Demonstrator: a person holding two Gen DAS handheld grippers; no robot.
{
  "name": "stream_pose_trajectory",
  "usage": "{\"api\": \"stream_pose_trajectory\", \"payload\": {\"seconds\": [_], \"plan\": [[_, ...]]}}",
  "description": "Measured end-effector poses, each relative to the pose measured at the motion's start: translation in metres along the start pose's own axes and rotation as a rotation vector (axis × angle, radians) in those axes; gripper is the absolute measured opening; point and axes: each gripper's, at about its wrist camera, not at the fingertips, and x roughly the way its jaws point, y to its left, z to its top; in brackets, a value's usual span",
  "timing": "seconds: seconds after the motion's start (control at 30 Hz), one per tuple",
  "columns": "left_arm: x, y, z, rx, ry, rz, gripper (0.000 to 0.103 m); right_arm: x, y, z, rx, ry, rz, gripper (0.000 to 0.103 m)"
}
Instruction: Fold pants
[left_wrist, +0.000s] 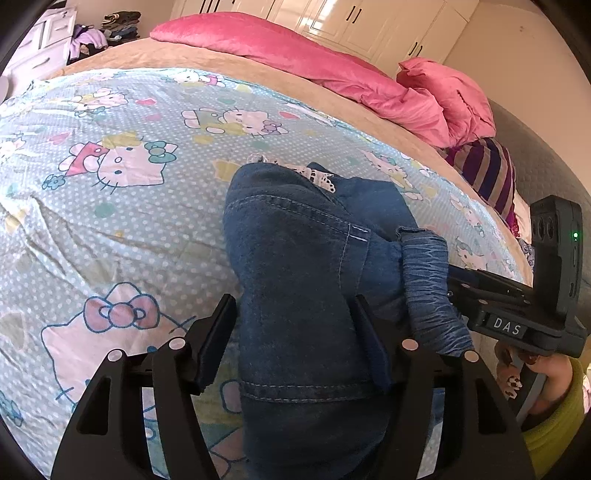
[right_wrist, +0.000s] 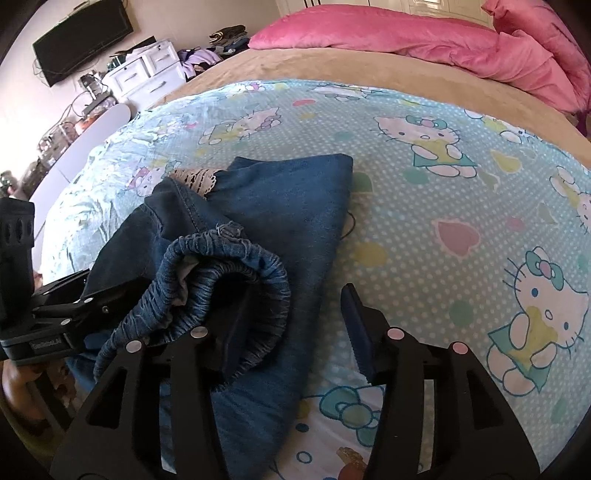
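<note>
- Folding these blue denim pants (left_wrist: 295, 280) is partway along, by my reckoning: they lie bunched on the Hello Kitty bedsheet (left_wrist: 122, 229), doubled over themselves, with a strip of white lace trim (left_wrist: 314, 175) poking out at the far fold.
- The elastic waistband (right_wrist: 229, 280) curls up in a loop on the near side instead of lying flat, so the bundle still needs smoothing before the next fold.
- My left gripper (left_wrist: 291, 339) straddles a ridge of denim: its jaws stand wide, one to each side of the cloth. I cannot tell whether the pads touch the fabric; they are not pinching it.
- My right gripper (right_wrist: 288, 332) is wide as well. Its left finger sits in or behind the waistband loop, and its right finger hangs over bare sheet beside the pants, holding nothing.
- From the left wrist view, the right tool comes in from the side with its tip hidden behind the gathered waistband, probably placed to catch that edge.
- I judge both tools are set at the near end so I can take hold of it and carry it across toward the lace.
- Farther out, a tan blanket (right_wrist: 332, 62) covers the mattress, a pink duvet (left_wrist: 332, 62) is heaped along the far edge, and a white dresser (right_wrist: 147, 70) stands by the wall.
</note>
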Motion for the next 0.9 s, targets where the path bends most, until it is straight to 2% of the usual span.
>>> {"api": "stream_pose_trajectory", "payload": {"seconds": [0.07, 0.13, 0.4, 0.53, 0.63, 0.8, 0.9], "plan": [[-0.002, 0.000, -0.002, 0.000, -0.001, 0.002, 0.066, -0.002, 0.000, 0.000, 0.002, -0.003, -0.003, 0.044], [-0.003, 0.000, -0.003, -0.003, -0.002, 0.001, 0.067, -0.004, -0.001, -0.001, 0.005, -0.006, -0.006, 0.051], [-0.011, 0.000, -0.006, -0.007, -0.006, -0.002, 0.071, -0.018, -0.003, -0.006, 0.026, -0.039, -0.008, 0.061], [-0.017, -0.001, -0.006, -0.006, -0.014, -0.005, 0.073, -0.028, -0.002, -0.007, 0.027, -0.060, 0.000, 0.071], [-0.021, -0.002, -0.007, -0.006, -0.021, -0.003, 0.078, -0.035, 0.002, -0.009, 0.012, -0.074, -0.005, 0.074], [-0.032, -0.003, -0.008, -0.006, -0.040, 0.003, 0.078, -0.049, 0.006, -0.011, 0.001, -0.113, -0.010, 0.081], [-0.043, -0.003, -0.008, -0.009, -0.062, 0.012, 0.091, -0.062, 0.009, -0.012, -0.003, -0.154, -0.017, 0.086]]}}
